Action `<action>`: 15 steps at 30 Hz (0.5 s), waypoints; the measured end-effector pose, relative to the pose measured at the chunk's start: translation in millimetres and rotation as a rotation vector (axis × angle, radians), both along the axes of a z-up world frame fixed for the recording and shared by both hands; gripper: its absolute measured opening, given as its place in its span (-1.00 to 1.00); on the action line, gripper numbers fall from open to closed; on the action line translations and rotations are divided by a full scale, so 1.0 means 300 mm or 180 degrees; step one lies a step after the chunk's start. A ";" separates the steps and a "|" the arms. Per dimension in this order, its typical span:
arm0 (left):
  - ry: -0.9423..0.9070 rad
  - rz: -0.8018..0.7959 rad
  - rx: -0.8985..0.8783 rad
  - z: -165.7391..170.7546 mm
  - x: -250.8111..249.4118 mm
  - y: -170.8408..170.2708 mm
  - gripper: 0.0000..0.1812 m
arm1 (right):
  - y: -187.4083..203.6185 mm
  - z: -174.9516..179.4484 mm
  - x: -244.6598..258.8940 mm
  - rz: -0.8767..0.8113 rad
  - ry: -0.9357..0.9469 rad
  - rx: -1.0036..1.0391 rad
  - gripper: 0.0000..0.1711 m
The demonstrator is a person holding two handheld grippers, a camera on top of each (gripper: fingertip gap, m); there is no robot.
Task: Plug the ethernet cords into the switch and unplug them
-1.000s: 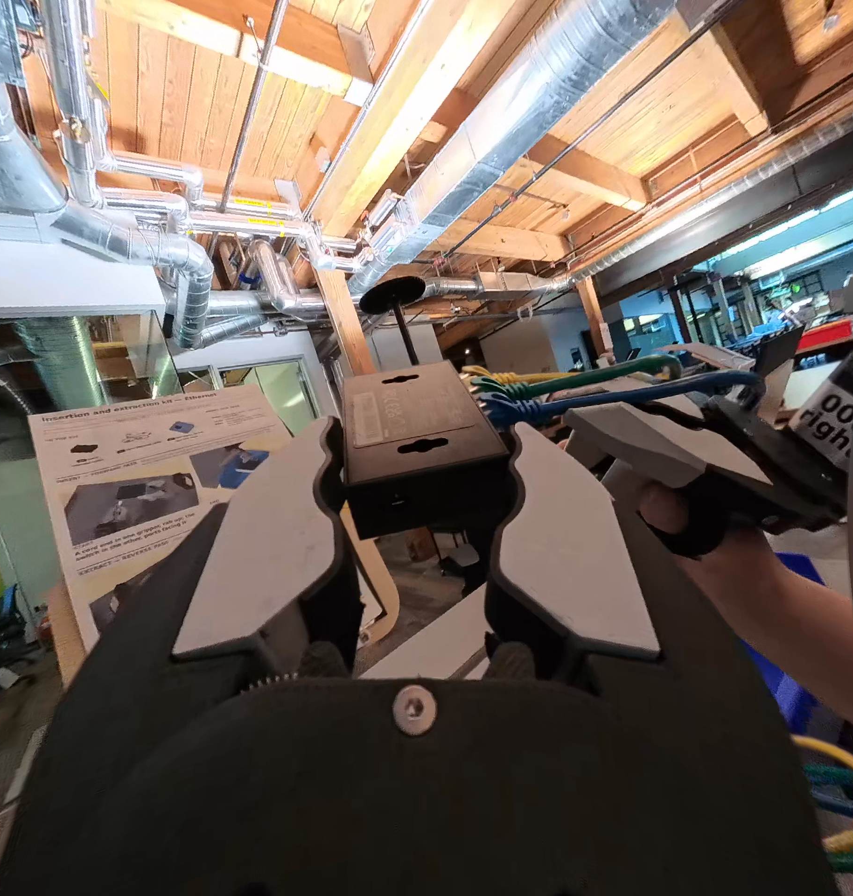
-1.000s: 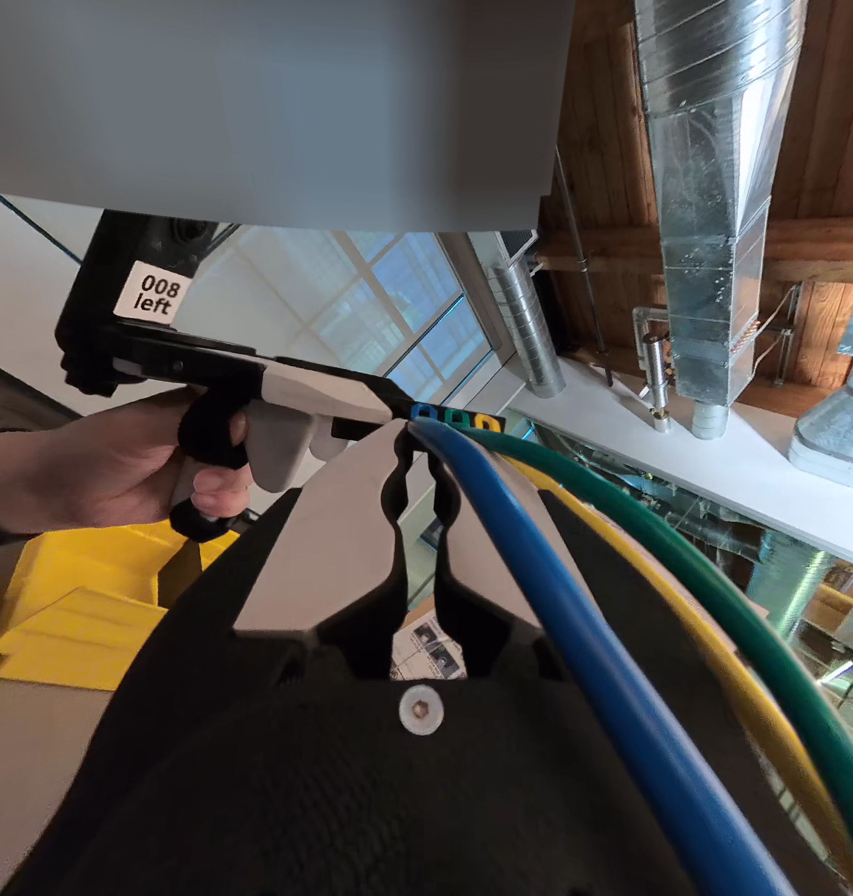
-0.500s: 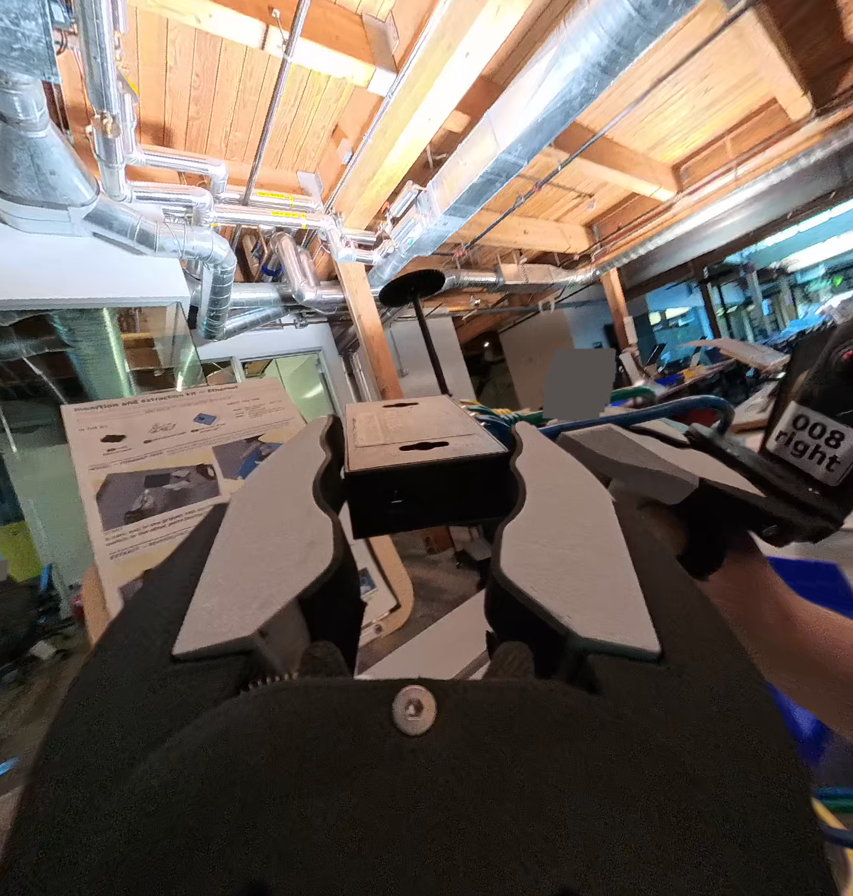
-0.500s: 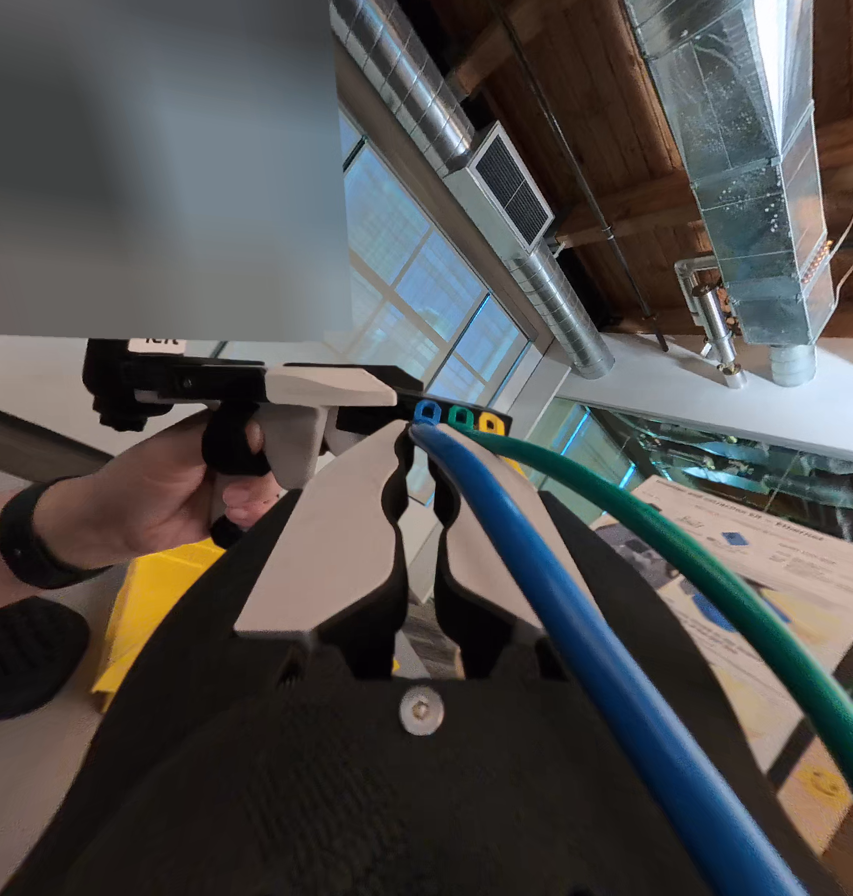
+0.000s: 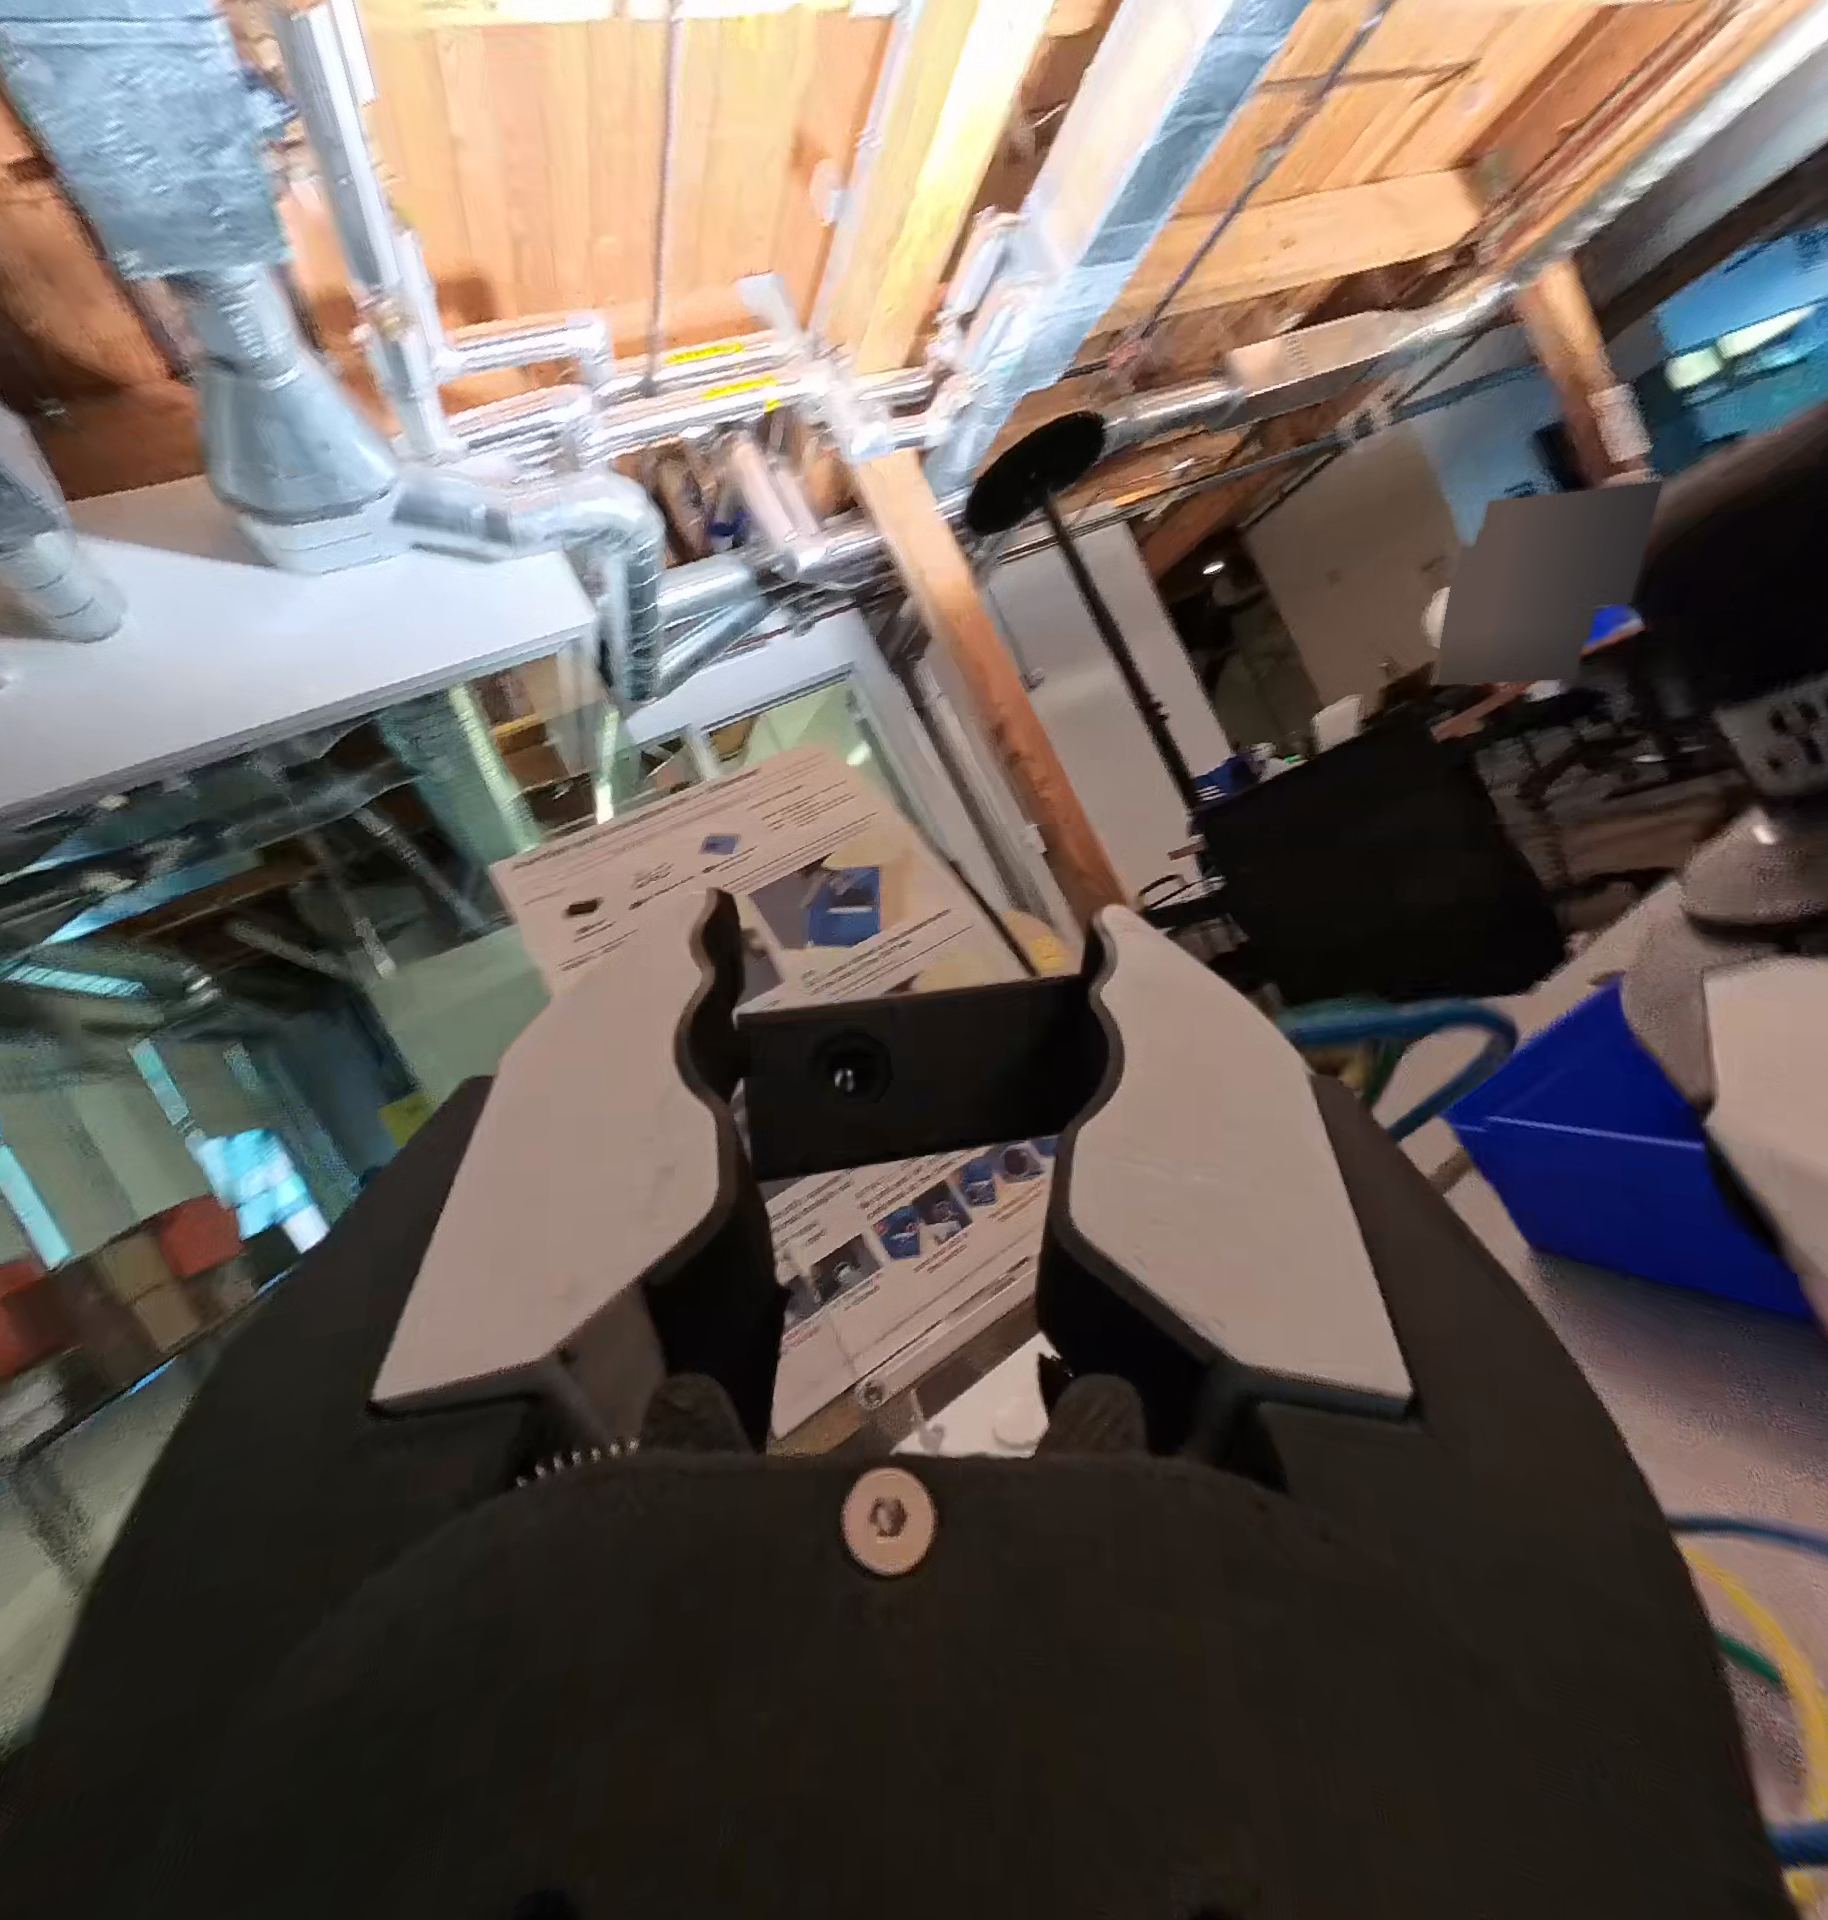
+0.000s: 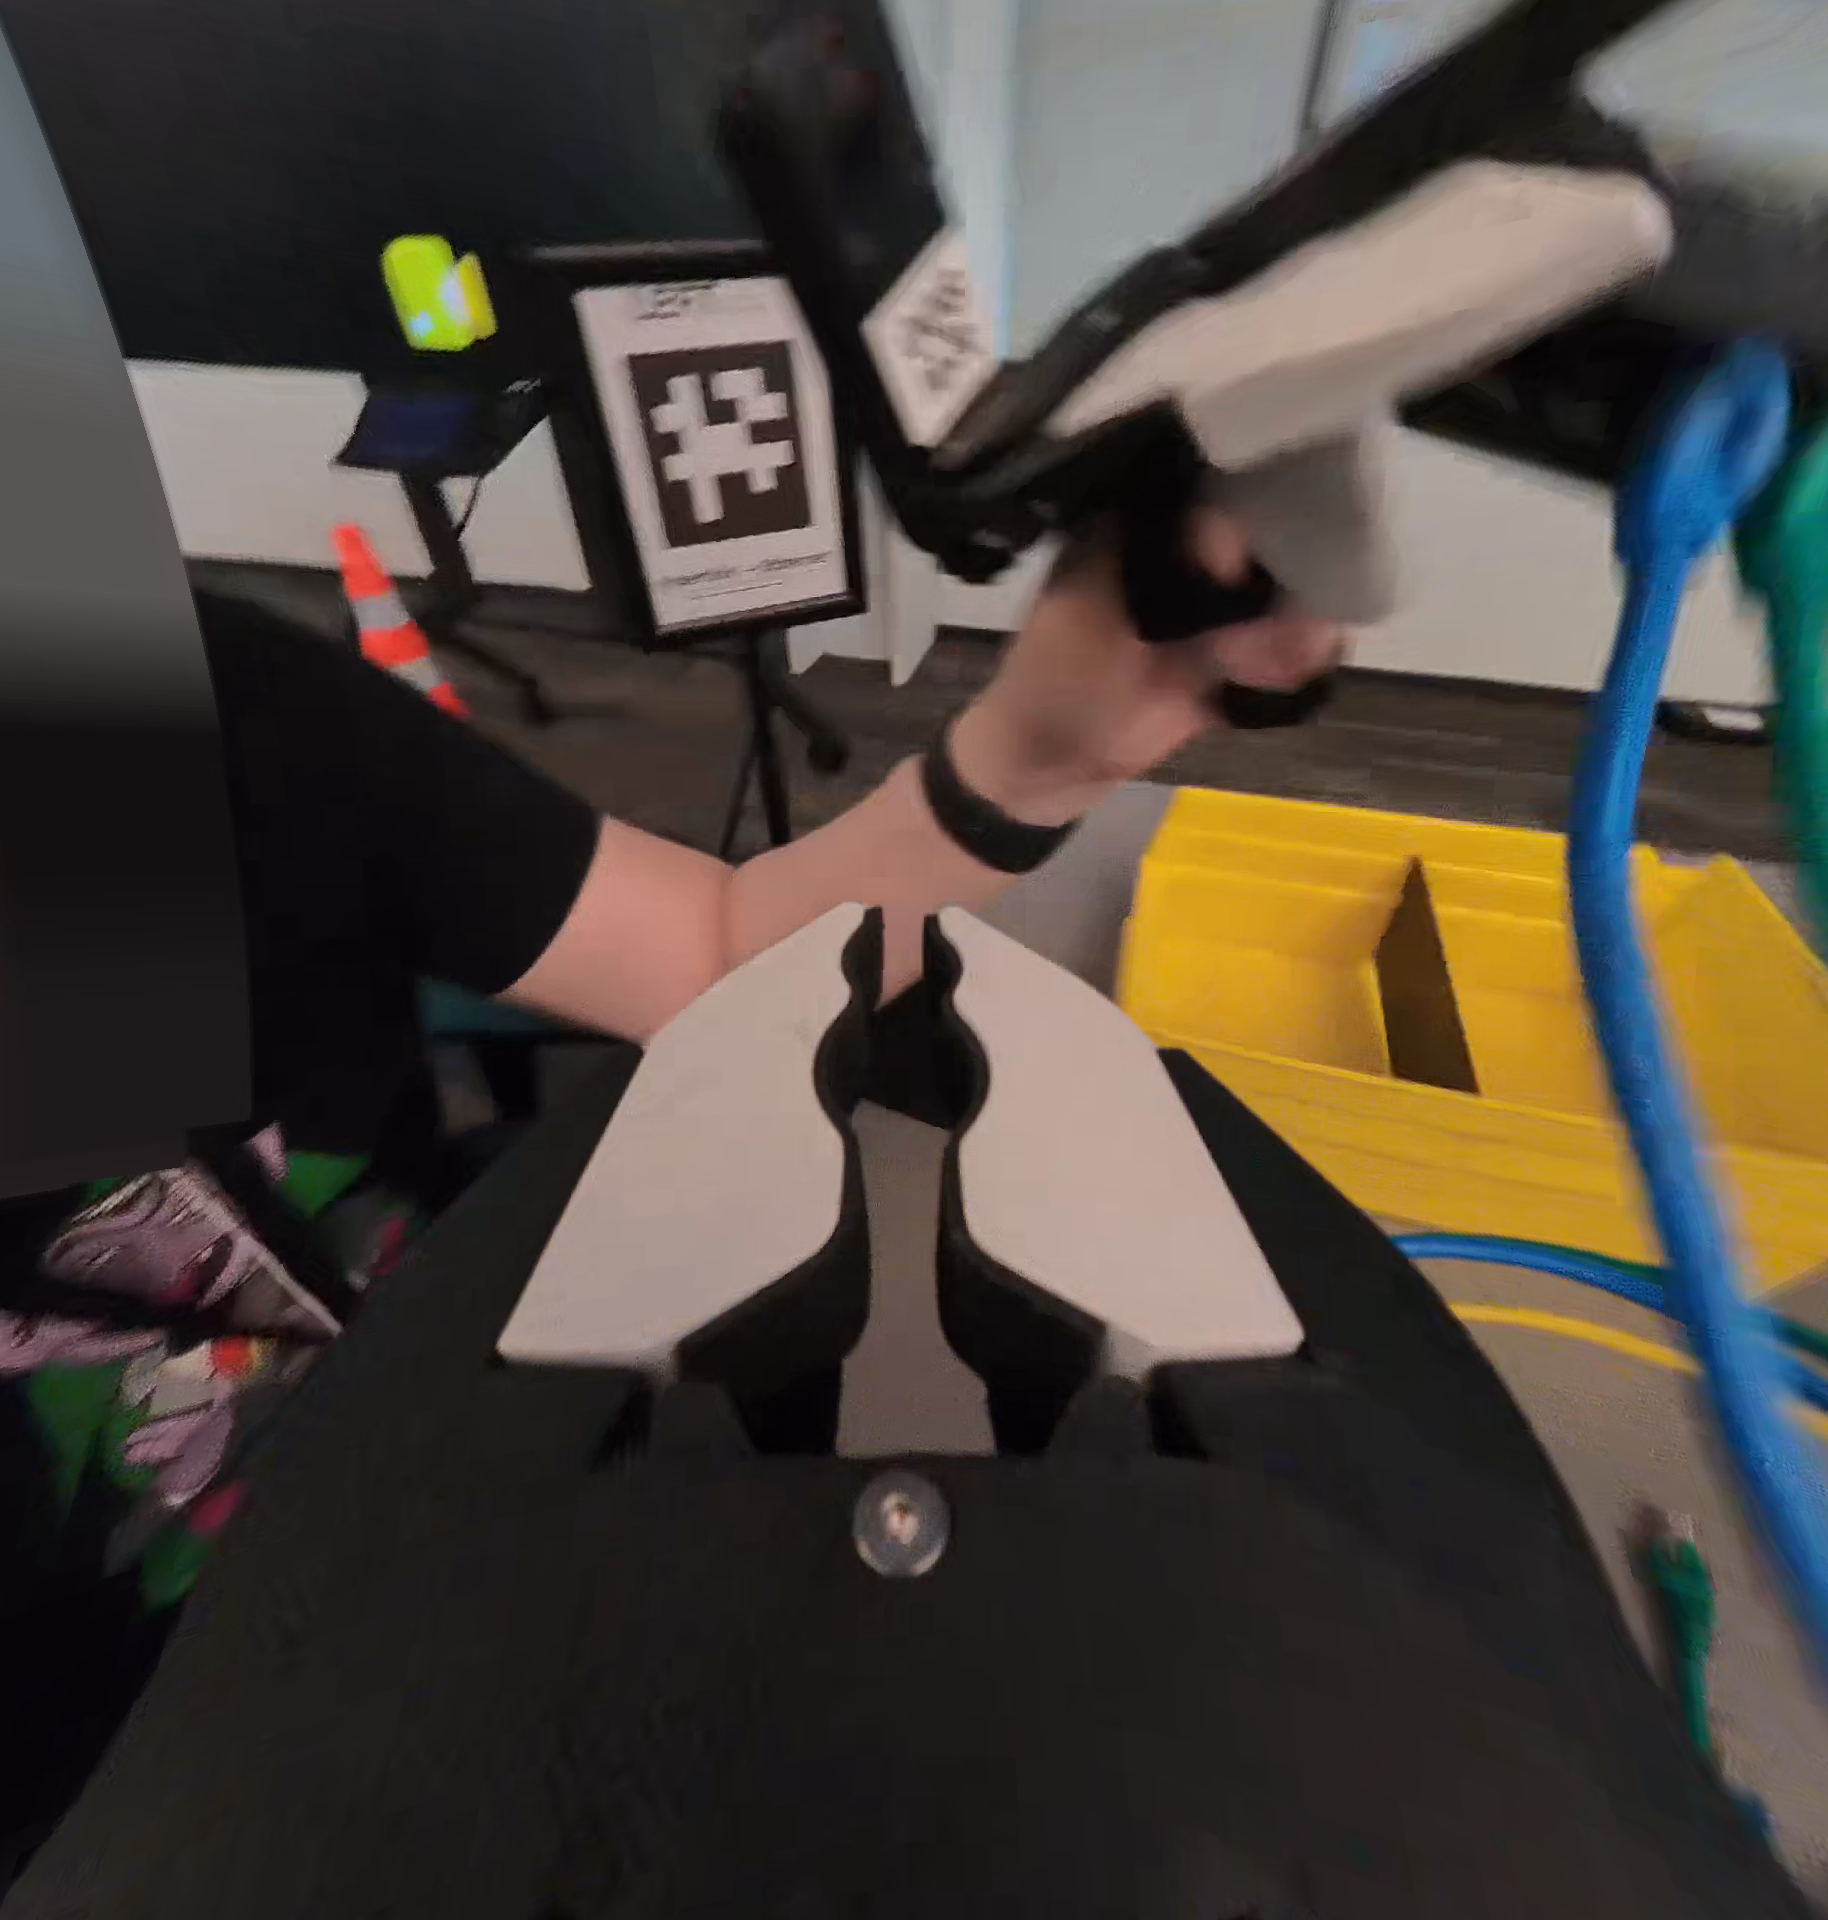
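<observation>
Holding the black switch [image 5: 915,1081] up in the air, my left gripper [image 5: 905,1023] has its fingers squeezed on both sides of the box. My right gripper [image 6: 897,971] is almost closed with nothing between its tips.

I think the switch could slip or twist, because only the tips pinch it and the cords tug on it. In the right wrist view the blue cord [image 6: 1627,883] and the green cord [image 6: 1824,644] hang down from where the switch is held, so they look plugged in, but it is too blurry to be sure. A yellow cord [image 5: 1814,1704] lies on the table. The hanging cords could catch on my right gripper or on the yellow bin [image 6: 1294,1049] if I swing too fast.

The yellow bin sits near on one side, and the blue bin [image 5: 1596,1174] on the other. The table between them looks free, so I would bring the switch down there.
</observation>
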State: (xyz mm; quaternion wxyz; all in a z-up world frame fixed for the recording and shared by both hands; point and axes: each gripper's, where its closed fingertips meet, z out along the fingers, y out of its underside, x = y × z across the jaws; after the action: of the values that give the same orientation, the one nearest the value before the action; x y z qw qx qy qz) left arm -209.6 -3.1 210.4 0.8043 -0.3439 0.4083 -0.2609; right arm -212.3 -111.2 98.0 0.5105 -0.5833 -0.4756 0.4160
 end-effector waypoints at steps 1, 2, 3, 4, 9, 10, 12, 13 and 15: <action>0.0100 -0.0171 0.0108 -0.012 0.006 -0.025 -0.33 | -0.036 0.029 -0.008 0.0039 0.0012 0.0149 -0.89; 0.0200 -0.0310 0.0190 -0.027 0.015 -0.046 -0.33 | -0.058 0.076 -0.003 -0.0031 0.0136 0.0333 -0.82; 0.0307 -0.0403 0.0189 -0.045 0.028 -0.055 -0.33 | -0.071 0.127 0.019 -0.0136 0.0320 0.0502 -0.77; 0.0451 -0.0479 0.0155 -0.070 0.049 -0.060 -0.34 | -0.055 0.170 0.061 -0.0354 0.0521 0.0612 -0.76; 0.0920 -0.0712 -0.0179 -0.193 0.170 -0.044 -0.33 | 0.295 -0.016 0.288 -0.1715 0.0269 0.0479 -0.44; 0.1009 -0.0734 -0.0255 -0.214 0.188 -0.039 -0.33 | 0.311 -0.040 0.274 -0.1703 0.0221 0.0518 -0.34; 0.1147 -0.0817 -0.0344 -0.248 0.218 -0.046 -0.34 | 0.312 -0.046 0.223 -0.1685 0.0080 0.0815 -0.13; 0.1220 -0.0918 -0.0340 -0.262 0.231 -0.066 -0.34 | 0.300 -0.043 0.201 -0.1634 0.0014 0.1008 -0.12; 0.1321 -0.1134 -0.0274 -0.281 0.246 -0.114 -0.34 | 0.261 -0.045 0.186 -0.1372 0.0009 0.1141 -0.19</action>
State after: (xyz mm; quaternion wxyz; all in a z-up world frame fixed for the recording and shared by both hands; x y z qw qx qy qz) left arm -135.8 -37.4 126.3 0.6295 -0.3467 0.6069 -0.3393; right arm -156.3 -32.8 84.4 0.6829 -0.5708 -0.4058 0.2078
